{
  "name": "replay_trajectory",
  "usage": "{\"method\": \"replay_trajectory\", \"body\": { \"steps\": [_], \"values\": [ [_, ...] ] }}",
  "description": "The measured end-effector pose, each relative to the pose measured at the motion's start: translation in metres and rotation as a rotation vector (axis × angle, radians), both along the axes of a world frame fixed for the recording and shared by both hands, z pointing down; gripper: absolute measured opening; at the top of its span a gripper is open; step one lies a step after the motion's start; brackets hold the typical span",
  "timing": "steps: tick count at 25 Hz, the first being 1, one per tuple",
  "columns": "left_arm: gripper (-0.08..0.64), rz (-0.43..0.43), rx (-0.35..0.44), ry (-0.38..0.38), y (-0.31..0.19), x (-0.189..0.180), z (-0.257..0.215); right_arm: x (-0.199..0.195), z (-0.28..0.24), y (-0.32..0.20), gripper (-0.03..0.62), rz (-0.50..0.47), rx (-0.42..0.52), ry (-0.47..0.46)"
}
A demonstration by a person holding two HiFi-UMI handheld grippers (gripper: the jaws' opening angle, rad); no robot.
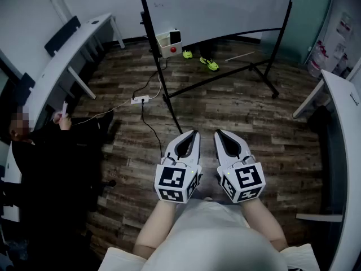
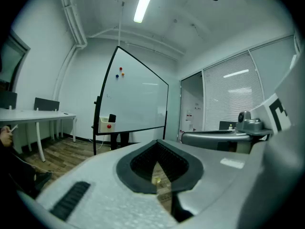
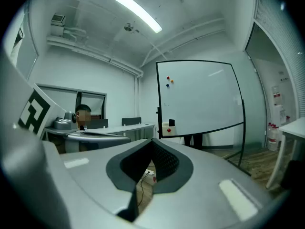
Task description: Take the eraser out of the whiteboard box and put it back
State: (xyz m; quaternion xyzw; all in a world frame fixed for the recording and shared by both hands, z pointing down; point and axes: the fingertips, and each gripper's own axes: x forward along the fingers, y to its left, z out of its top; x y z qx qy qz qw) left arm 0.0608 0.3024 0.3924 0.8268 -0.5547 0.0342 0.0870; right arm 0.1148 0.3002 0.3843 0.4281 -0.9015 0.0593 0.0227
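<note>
Eraser (image 1: 175, 36) is standing upright in the whiteboard box (image 1: 167, 46), which is hanging on the stand post (image 1: 151, 33), well ahead and slightly left of both tongs. Left gripper (image 1: 195, 133) and right gripper (image 1: 218, 133) are hovering side by side near the body, jaws together and empty, the left seeming marginally nearer. Open floor is lying between, with a power strip (image 1: 140, 100) and stand legs (image 1: 225, 75) crossing it.

Head view — high up, facing steeply down on wooden floor (image 1: 237, 106); left gripper (image 1: 194, 133), right gripper (image 1: 218, 133) close under lens, whiteboard (image 1: 214, 4) far at top edge. Left gripper view, right gripper view — low, level along own jaws, facing same whiteboard from well back. All three share whiteboard and whiteboard box (image 1: 169, 42).
</note>
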Motion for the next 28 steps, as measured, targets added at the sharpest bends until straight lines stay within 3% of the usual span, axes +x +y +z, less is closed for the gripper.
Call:
{"method": "replay_trajectory", "body": {
  "steps": [28],
  "values": [
    [0.005, -0.041, -0.008, 0.009, -0.0029, 0.0050, 0.0030, 0.0040, 0.0013, -0.0027, 0.002, -0.063, -0.016, -0.046]
  ]
}}
